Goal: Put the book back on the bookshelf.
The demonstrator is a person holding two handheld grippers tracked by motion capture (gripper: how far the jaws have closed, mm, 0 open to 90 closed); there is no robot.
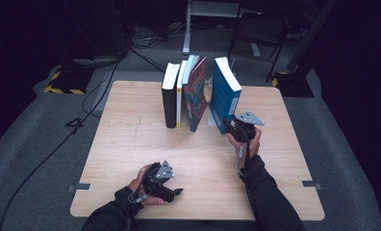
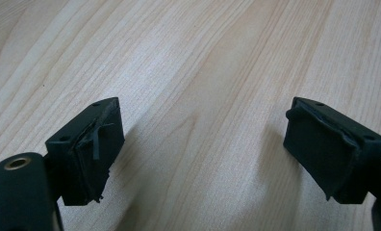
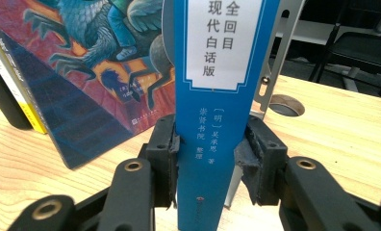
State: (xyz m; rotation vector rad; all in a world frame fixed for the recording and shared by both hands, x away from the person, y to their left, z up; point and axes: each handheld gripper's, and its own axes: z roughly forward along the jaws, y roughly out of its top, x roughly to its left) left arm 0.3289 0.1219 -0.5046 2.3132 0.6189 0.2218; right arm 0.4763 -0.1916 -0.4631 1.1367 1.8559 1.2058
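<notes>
A blue book [image 1: 224, 94] stands upright at the right end of a row of books on the wooden table [image 1: 131, 144]. My right gripper [image 1: 236, 126] is at the bottom of its spine. In the right gripper view both pads [image 3: 167, 149] press against the sides of the blue book [image 3: 217, 120], so the right gripper [image 3: 210, 144] is shut on it. An illustrated book [image 3: 82, 72] leans beside it on the left. My left gripper [image 1: 176, 191] rests near the table's front edge. Its jaws stand wide apart over bare wood, so the left gripper [image 2: 203, 144] is open.
A black book [image 1: 169, 101] and a yellow-edged book [image 1: 180, 96] stand left of the illustrated one [image 1: 196, 96]. A grey metal bookend [image 3: 275, 62] rises behind the blue book, near a round hole [image 3: 285, 105] in the tabletop. A chair [image 1: 258, 33] and floor cables [image 1: 82, 120] lie beyond the table.
</notes>
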